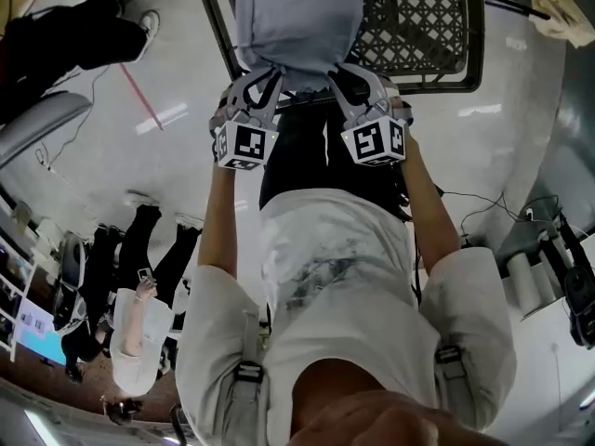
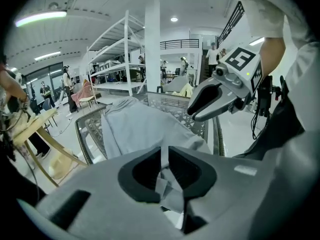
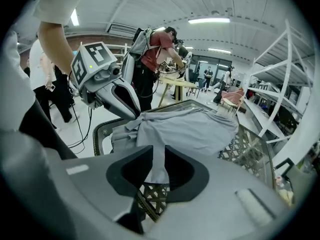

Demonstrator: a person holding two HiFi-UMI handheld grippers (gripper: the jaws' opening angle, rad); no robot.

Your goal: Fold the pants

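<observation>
Two grippers meet at the near edge of the pants (image 1: 297, 21), which lie as a pale grey-blue heap on the lattice-patterned tabletop (image 1: 423, 26) at the upper middle of the head view. The left gripper (image 1: 253, 82) sits at the cloth's lower left corner there and the right gripper (image 1: 346, 82) at its lower right. Both are angled down toward the tabletop's rim.

In the left gripper view the fingers (image 2: 145, 170) stand only a narrow slit apart. A thin strip of the pants' edge runs through that slit, with a crumpled bit hanging below it at the bottom centre. The hold looks slack rather than clamped. In the right gripper view the fingers (image 3: 131, 170) are wider apart. A band of the same cloth lies between them and hangs past the tabletop's edge, and the pads do not appear to squeeze it.

The pants rest on the tabletop in a doubled-over mass, not spread at full length, so at least one fold seems laid. The near edge is bunched and uneven at the centre of the right gripper view, and the far side rides up in a hump. By my judgement the cloth is at the point of being set down, with flattening and probably a further fold left.
</observation>
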